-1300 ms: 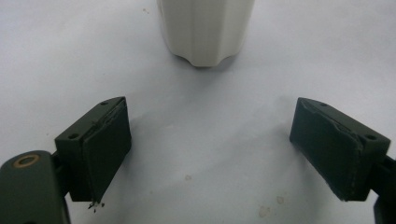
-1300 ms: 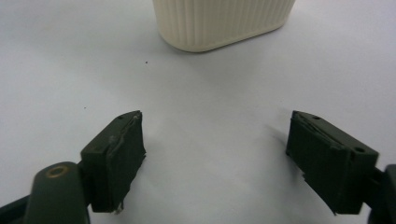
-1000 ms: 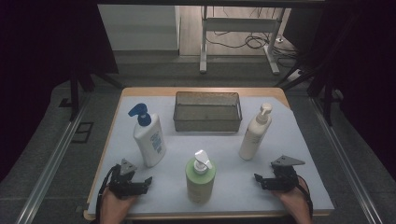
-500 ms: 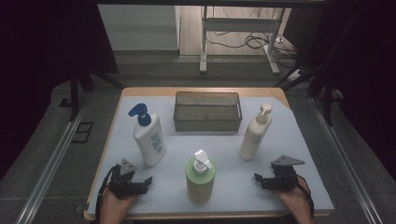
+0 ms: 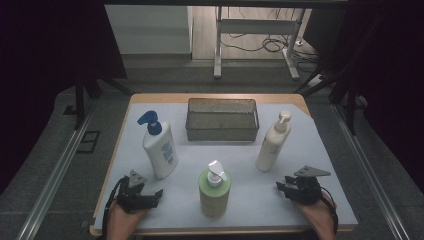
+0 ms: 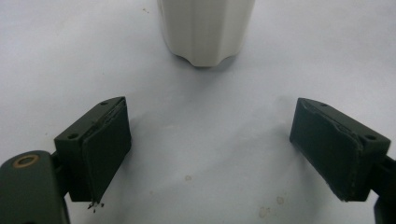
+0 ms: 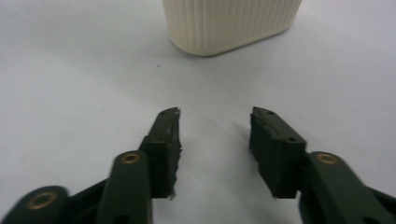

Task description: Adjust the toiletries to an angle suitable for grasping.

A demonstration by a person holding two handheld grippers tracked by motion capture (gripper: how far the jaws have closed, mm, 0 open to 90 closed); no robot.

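right claw (image 5: 286,187) is sitting on the surface (image 5: 320,150), jaws just been narrowing with nothing between them, still apart. left claw (image 5: 152,194) is gaping wide, empty too. the cream pump bottle (image 5: 272,145) is standing just ahead of the right claw, near the wire basket (image 5: 222,120). probably smooth plastic, kinda slippery and top-heavy, so i'm thinking grab the ribbed body low, not the pump.

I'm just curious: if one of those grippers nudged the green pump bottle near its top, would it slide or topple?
The green pump bottle would probably tip rather than slide: it stands tall and upright on a narrow base. Its smooth rounded sides look slippery for a pinch. How full, and so how heavy, it is cannot be told.
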